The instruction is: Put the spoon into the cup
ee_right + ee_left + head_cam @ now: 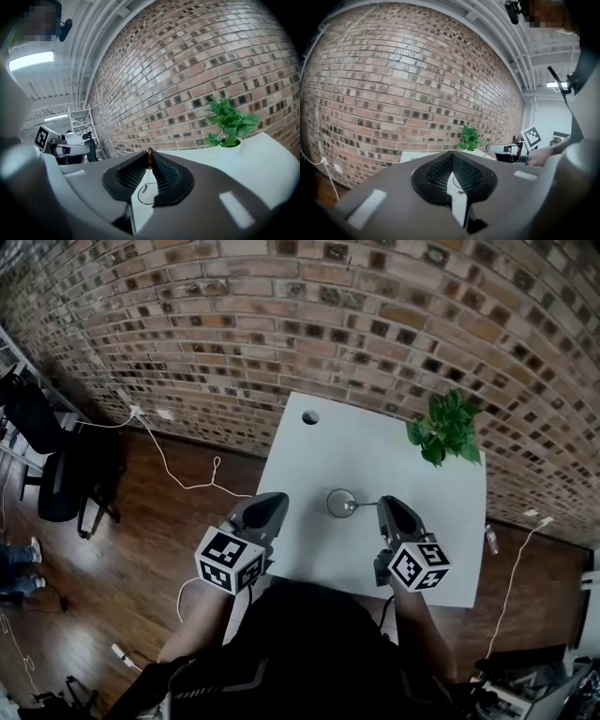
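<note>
Behind the table, a brick wall point(281, 324) fills the top of the head view, and a dark wooden floor point(141, 521) spreads out to the left of the table. The white table point(375, 456) stands against the wall, with a small round hole point(310, 416) near its far left corner. A person's dark-clothed body point(309, 643) is at the near edge. A black office chair point(66, 484) stands well to the left, and a white cable point(173, 470) trails over the boards from the wall. A green potted plant point(445, 427) stands at the table's far right, next to the wall.

The left tongs point(278, 496) reach over the table's left edge, near the cup. In the left gripper view their tips point(451, 153) meet with nothing between them. The right tongs point(384, 501) are just to the right of the cup. In the right gripper view they point(149, 154) are closed on the brown end of the spoon's handle.

The clear cup point(339, 502) stands upright between the two tongs, near the middle of the table's front half. The spoon point(364, 505) runs from the right tongs to the cup's right rim. In the right gripper view its bowl point(145, 188) shows inside the ring of the cup's rim point(138, 196). Whether the bowl is down inside the cup or just over its mouth cannot be told.
</note>
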The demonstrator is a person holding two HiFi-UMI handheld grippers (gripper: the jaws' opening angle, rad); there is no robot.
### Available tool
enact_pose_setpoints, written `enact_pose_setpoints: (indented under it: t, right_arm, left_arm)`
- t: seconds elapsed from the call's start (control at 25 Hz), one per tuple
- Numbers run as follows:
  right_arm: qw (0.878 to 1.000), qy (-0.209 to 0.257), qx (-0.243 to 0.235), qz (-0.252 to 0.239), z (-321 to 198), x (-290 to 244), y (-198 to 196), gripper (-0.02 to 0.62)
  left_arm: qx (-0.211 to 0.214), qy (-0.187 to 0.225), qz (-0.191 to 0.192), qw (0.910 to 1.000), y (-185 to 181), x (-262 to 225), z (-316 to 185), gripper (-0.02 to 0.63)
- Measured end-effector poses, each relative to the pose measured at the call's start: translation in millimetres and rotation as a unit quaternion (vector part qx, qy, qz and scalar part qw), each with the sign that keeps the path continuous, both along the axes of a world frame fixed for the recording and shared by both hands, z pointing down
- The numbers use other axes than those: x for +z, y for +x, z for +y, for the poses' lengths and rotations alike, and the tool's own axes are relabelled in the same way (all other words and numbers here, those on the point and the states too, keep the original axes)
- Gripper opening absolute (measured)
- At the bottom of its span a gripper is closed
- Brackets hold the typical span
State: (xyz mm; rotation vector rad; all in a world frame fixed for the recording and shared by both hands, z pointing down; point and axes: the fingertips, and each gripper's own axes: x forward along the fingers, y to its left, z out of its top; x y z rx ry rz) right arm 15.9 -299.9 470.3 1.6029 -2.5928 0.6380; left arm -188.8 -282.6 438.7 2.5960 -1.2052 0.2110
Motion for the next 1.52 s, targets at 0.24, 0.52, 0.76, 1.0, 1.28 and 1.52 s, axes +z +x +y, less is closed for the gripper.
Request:
enact_pose_setpoints:
  t: [0.24,0.52,0.76,1.0,1.28,1.52]
  right_arm:
    - [1.000,-0.021,0.010,0.008,-9,26,-13,0.046]
    - [0.999,-0.044,0.024,0.022,-14,53,-18,0.046]
    - [0.997,-0.059,0.030,0.032,-24,71,-20,0.046]
    - [0.996,-0.073,0.021,0.047,-30,85,-28,0.046]
    - [0.994,-0.085,0.003,0.061,-34,100,-36,0.046]
    - [0.994,-0.089,-0.001,0.069,-35,109,-38,0.047]
  left_arm:
    - [-0.020,0.026,-0.080,0.9963,-4,16,-14,-0.008]
    - [0.049,-0.011,-0.038,0.9980,22,38,-15,-0.008]
    - [0.079,-0.024,-0.053,0.9952,38,62,-19,-0.008]
    - [0.099,-0.055,-0.064,0.9915,51,87,-26,-0.008]
    - [0.098,-0.087,-0.056,0.9898,63,98,-26,-0.008]
    - [0.100,-0.089,-0.065,0.9888,68,104,-24,-0.008]
